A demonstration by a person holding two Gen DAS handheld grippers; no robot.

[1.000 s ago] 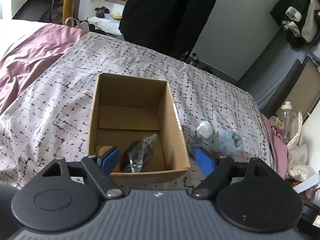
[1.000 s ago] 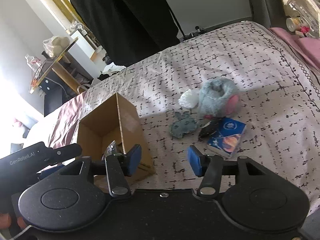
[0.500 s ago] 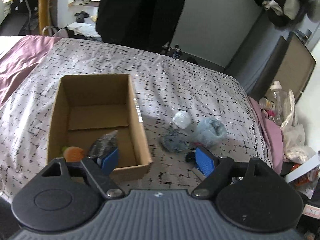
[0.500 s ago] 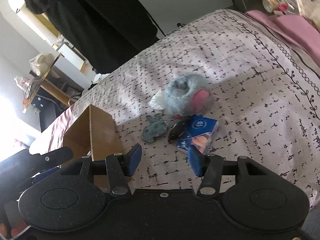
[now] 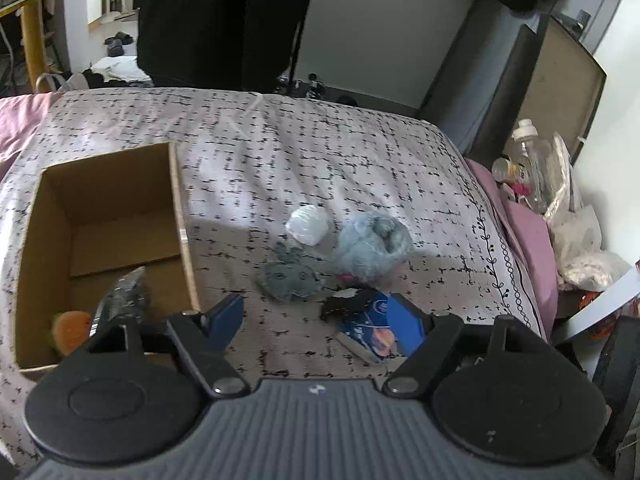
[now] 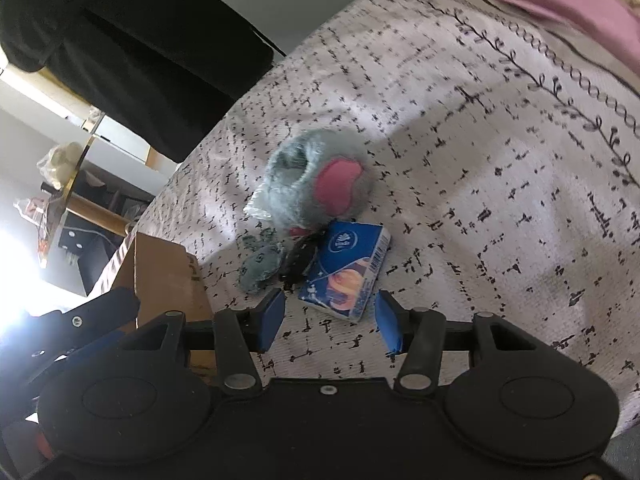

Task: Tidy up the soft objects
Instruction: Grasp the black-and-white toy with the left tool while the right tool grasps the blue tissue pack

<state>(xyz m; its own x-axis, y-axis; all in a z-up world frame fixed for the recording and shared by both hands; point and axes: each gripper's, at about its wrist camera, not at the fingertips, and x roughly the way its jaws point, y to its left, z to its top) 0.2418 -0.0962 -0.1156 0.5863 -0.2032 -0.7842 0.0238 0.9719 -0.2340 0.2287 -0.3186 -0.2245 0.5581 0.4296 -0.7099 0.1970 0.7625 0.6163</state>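
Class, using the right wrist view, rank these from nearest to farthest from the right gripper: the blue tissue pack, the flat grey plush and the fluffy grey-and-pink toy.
From the right gripper:
1. Blue tissue pack, just ahead of the fingertips, on the bedspread.
2. Flat grey plush, further left, beside the cardboard box.
3. Fluffy grey-and-pink toy, behind the pack, farthest up the bed.

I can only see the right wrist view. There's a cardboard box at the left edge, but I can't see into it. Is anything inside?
Observer: Yes. The left wrist view shows an orange thing and a crumpled dark bag at the near end of the box.
Operator: Is anything hiding behind the fluffy grey toy?
Observer: A white wad lies right beside the toy, on its far side, toward the box.
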